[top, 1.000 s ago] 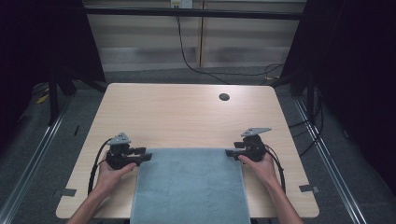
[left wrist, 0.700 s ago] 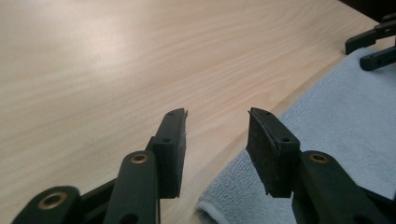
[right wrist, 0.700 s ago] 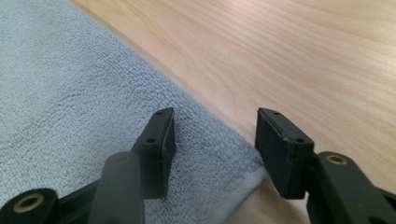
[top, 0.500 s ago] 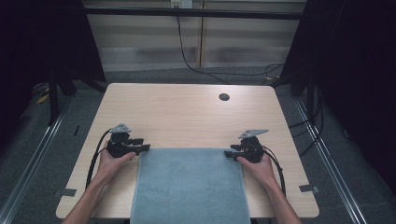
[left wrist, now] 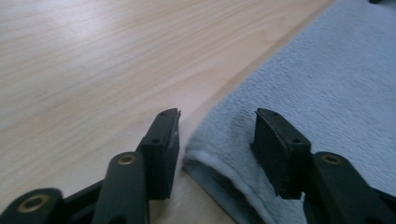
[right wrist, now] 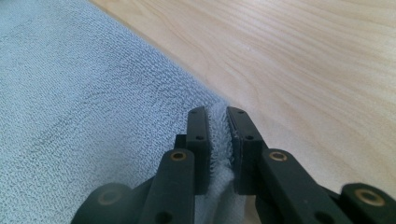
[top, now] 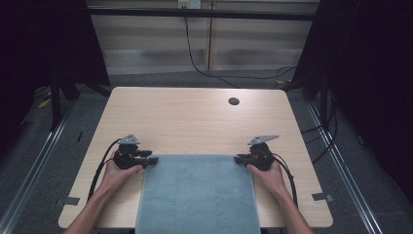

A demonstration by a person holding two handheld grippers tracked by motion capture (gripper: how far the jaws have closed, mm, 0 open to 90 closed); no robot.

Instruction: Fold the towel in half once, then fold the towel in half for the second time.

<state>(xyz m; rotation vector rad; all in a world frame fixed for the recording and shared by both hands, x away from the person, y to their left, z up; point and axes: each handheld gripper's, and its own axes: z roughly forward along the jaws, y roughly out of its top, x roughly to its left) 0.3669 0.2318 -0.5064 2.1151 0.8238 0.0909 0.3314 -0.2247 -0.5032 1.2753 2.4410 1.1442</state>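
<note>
The right gripper view is showing the clearest change: the jaws of the right gripper (right wrist: 218, 140), which have just been closing, are now being pressed together on the far right corner of the blue-grey towel (right wrist: 84, 107), with a ridge of terry cloth pinched up between the pads. The left gripper (left wrist: 217, 144) is being held about half open, its jaws having just narrowed a little, and the towel's far left corner is lying between them without being gripped (the pads are standing clear of the cloth on either side). Compared with the earlier high view, the left hand (top: 117, 170) is being brought slightly lower toward that corner. It is being judged that one corner is secured and the other is about to be taken, so that the far edge can be lifted, probably for a fold. The towel is lying flat at the near middle of the pale wooden table (top: 195, 122), overhanging its near edge. A round cable hole (top: 234, 101) is being seen near the far right, and dark curtains and a grey floor are surrounding the table.
</note>
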